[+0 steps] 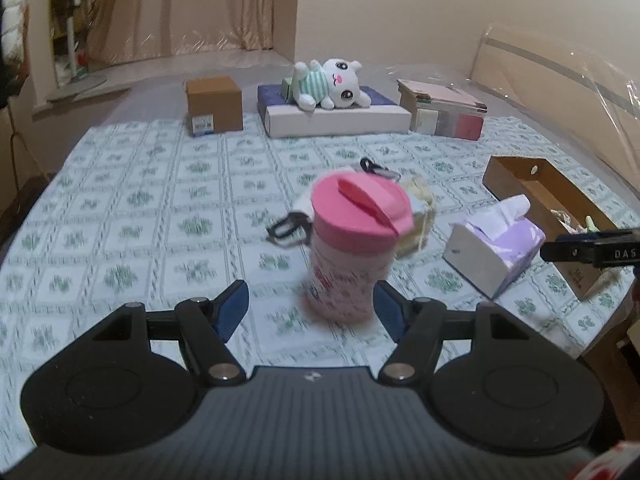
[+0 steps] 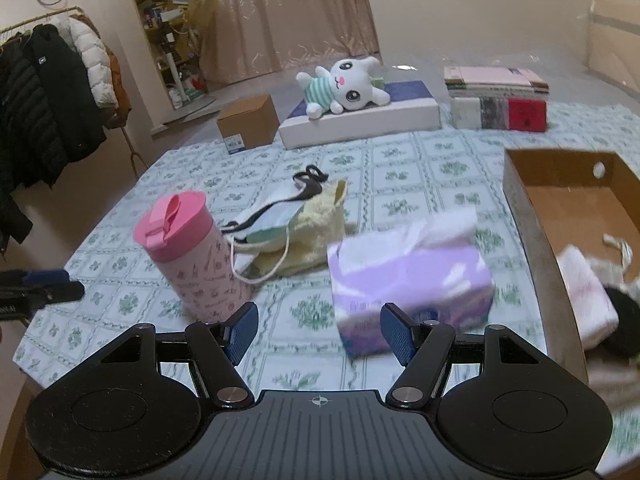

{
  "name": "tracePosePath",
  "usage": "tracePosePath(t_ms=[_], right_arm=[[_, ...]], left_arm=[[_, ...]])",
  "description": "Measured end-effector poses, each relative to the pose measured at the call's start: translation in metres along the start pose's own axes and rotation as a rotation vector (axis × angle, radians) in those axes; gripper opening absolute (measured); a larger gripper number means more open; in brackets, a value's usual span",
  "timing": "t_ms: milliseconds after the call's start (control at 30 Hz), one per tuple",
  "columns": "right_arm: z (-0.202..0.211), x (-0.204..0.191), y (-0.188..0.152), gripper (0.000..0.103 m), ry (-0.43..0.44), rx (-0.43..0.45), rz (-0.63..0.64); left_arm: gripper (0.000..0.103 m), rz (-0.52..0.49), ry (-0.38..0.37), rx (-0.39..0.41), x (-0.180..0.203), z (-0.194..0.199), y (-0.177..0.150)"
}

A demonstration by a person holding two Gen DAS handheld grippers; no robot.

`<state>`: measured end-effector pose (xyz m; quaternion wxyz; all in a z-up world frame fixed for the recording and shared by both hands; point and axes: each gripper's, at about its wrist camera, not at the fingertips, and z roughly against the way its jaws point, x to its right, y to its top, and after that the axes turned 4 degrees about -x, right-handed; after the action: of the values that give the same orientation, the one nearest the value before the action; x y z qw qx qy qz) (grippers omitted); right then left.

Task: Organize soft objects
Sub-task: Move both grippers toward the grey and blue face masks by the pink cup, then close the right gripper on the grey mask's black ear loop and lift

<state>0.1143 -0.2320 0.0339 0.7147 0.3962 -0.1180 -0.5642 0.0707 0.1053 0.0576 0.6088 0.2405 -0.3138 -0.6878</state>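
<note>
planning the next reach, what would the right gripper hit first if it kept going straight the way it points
Probably the purple tissue pack. The right gripper has its jaws open, and the pack lies just ahead, slightly right of centre by the right jaw. The pink bottle stands off to the left. Depth is uncertain in the blur.

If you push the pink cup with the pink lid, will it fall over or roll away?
The pink cup looks tall and narrow and stands upright on the soft patterned cloth, so a push near the lid would probably tip it. Its round body suggests it might then roll. The lid appears closed, so a spill seems unlikely, though what's inside isn't visible.
</note>
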Motion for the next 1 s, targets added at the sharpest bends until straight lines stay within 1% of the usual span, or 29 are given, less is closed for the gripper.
tracePosePath(t_ms=[167,300,500,733,1000], right_arm=[[-0.017,0.002,0.027,0.067,0.016,0.016,0.053],[-0.035,0.007,0.048,0.067,0.043,0.01,0.077],[-0.068,0.009,0.08,0.067,0.057,-0.019,0.156],[-0.117,0.002,0.119,0.067,0.086,-0.088,0.274],[-0.181,-0.002,0.14,0.067,0.1,-0.193,0.36]], left_arm=[[0.066,-0.053,-0.028,0.007,-0.02,-0.013,0.035],[0.066,-0.102,-0.043,0.01,-0.035,-0.027,0.068],[0.066,-0.173,-0.08,-0.03,-0.044,-0.063,0.11],[0.066,-0.198,-0.101,-0.086,-0.05,-0.117,0.135],[0.066,-0.219,-0.123,-0.165,-0.058,-0.176,0.151]])
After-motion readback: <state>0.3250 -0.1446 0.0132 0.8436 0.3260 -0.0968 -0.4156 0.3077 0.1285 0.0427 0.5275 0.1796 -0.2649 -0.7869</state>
